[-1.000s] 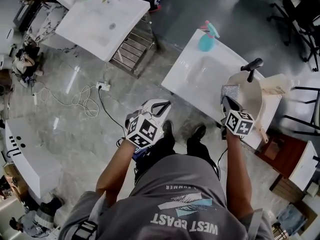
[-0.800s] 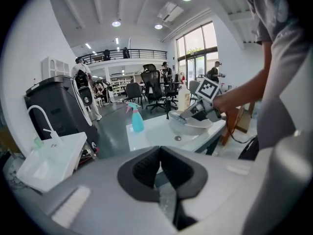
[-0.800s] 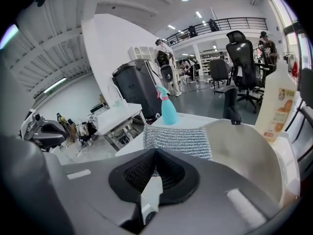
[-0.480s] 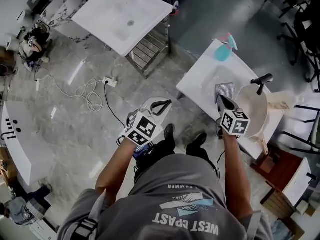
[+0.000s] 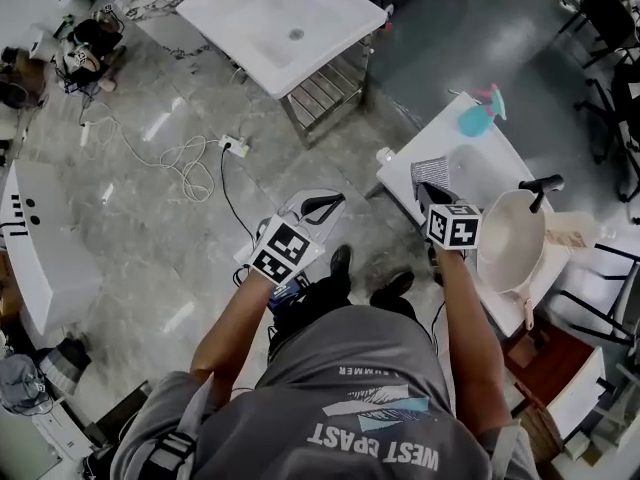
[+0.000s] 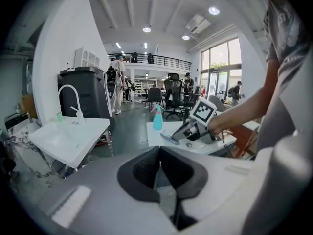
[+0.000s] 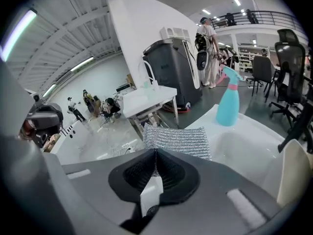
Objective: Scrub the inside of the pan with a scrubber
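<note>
A cream pan [image 5: 510, 240] with a black handle [image 5: 541, 184] rests on the right end of a white sink table [image 5: 400, 175]. My right gripper [image 5: 428, 194] is left of the pan, over the table's near-left part, shut on a silver mesh scrubber [image 5: 429, 171]. From the right gripper view the scrubber [image 7: 178, 141] sticks out flat beyond the closed jaws of the right gripper [image 7: 155, 158], and the pan's rim [image 7: 296, 176] shows at far right. My left gripper [image 5: 318, 206] hangs over the floor, left of the table, shut and empty. In its own view the left gripper [image 6: 159, 166] faces the right gripper [image 6: 189, 131].
A teal spray bottle [image 5: 477, 117] stands at the sink table's far corner. A second white sink [image 5: 285, 23] with a metal rack [image 5: 330, 93] is farther off, and a cable [image 5: 190, 163] lies on the floor. Chairs and dark furniture [image 5: 600, 268] crowd the right side.
My right gripper has carried the scrubber left, from over the pan's rim to the table's left part. The head view has swung, and the left gripper has stayed in place.
</note>
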Demonstrator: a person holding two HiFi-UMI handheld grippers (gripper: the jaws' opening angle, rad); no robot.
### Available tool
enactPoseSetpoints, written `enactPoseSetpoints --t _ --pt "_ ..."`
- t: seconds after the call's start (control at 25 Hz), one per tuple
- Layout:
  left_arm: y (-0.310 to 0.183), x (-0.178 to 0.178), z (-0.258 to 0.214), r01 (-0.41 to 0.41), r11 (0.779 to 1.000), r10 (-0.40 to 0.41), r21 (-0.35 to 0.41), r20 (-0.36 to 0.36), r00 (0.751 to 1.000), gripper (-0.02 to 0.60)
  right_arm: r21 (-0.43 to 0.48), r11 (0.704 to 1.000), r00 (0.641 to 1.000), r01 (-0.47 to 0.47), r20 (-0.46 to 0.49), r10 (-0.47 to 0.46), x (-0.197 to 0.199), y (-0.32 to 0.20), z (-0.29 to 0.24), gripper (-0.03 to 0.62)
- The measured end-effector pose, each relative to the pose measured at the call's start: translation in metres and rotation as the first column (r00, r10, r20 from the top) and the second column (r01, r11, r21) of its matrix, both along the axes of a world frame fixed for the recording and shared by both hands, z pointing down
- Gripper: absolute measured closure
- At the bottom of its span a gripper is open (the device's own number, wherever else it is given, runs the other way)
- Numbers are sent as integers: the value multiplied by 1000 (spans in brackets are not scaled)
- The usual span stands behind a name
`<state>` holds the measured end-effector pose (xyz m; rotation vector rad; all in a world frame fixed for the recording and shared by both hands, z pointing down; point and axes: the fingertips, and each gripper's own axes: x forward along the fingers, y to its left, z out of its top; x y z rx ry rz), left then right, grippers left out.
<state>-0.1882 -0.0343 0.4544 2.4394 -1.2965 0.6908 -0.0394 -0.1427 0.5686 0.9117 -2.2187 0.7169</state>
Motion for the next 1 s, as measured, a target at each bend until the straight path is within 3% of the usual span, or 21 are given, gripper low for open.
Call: enactPoseSetpoints --t 0.4,0.76,1.0 --pt "17 -34 -3 110 994 -111 -14 -60 992 580 -84 990 990 113 -69 -119 -43 1 46 570" --pt "29 -45 0 145 989 -147 -28 -72 986 580 -156 974 981 162 -83 -177 -56 1 63 562" --pt "32 -52 -4 156 988 -157 -22 -76 985 580 -161 967 975 200 -61 -212 -61 11 56 484"
